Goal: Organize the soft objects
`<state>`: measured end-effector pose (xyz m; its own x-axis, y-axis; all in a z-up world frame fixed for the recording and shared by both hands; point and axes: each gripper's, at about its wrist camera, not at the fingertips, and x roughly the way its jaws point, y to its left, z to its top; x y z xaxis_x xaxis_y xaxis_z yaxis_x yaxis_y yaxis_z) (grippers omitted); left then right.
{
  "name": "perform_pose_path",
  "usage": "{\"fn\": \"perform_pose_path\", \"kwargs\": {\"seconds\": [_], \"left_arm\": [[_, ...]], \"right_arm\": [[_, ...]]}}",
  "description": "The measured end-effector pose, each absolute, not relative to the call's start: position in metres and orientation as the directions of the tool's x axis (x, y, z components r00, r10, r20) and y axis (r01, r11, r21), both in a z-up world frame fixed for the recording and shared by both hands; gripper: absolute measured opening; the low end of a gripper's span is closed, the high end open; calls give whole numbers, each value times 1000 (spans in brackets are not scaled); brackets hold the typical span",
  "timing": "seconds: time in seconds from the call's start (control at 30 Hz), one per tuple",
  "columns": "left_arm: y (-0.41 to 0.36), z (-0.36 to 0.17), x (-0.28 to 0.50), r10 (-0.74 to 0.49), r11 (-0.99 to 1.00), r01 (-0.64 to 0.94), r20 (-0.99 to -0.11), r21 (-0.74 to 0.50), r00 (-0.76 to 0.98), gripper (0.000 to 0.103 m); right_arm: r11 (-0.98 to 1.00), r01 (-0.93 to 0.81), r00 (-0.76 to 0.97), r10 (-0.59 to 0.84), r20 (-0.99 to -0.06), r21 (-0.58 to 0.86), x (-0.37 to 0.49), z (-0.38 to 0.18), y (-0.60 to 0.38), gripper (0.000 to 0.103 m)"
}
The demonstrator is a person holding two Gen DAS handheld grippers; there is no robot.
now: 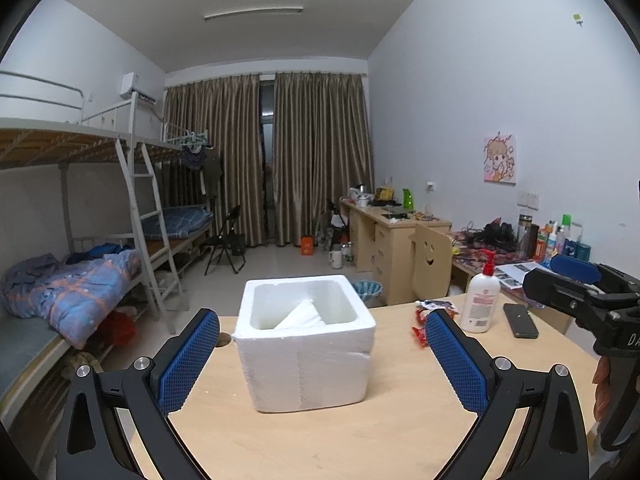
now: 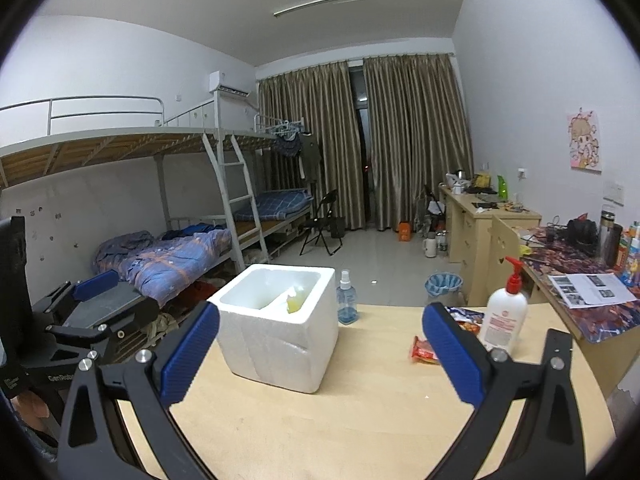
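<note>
Left wrist view shows my left gripper (image 1: 322,344) with its blue pads spread wide and nothing between them, hanging over the near edge of the table (image 1: 400,432). Straight ahead, toward the table's far edge, stands the white foam box (image 1: 306,364); inside it I see a white slanted piece, and the right view shows something pale yellow beside that. I cannot say what either is.

My right gripper (image 2: 320,352) is equally wide apart and empty, also above the near edge. The soft things I judge are left to sort are the red snack packets (image 2: 426,350), lying toward the table's right side, just beside the white pump bottle (image 2: 505,318). More crinkled packets lie behind the blue pad, partly hidden. A small spray bottle (image 2: 346,300) stands at the far edge just right of the box, and a dark phone (image 1: 520,320) lies near the right edge.

What worries me: the packets sit so near the pump bottle that a wide approach with my right gripper could knock the bottle over. The packets are thin and slippery-looking, so a shallow pinch may skid off or lift only a corner. The box looks light; a nudge on its rim while dropping something in could shove it toward the far edge.
</note>
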<state>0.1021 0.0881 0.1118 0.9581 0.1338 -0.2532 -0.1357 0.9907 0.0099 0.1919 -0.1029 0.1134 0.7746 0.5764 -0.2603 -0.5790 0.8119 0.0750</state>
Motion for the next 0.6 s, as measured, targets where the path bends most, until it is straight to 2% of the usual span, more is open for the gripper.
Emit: {"fn": "perform_pose_path", "kwargs": {"seconds": [0.6], "left_arm": [[80,96,66,126,990,-136,-194,-43,973,103]], "right_arm": [[839,-541,821,541,-183,53,155,93,-115,103]]}}
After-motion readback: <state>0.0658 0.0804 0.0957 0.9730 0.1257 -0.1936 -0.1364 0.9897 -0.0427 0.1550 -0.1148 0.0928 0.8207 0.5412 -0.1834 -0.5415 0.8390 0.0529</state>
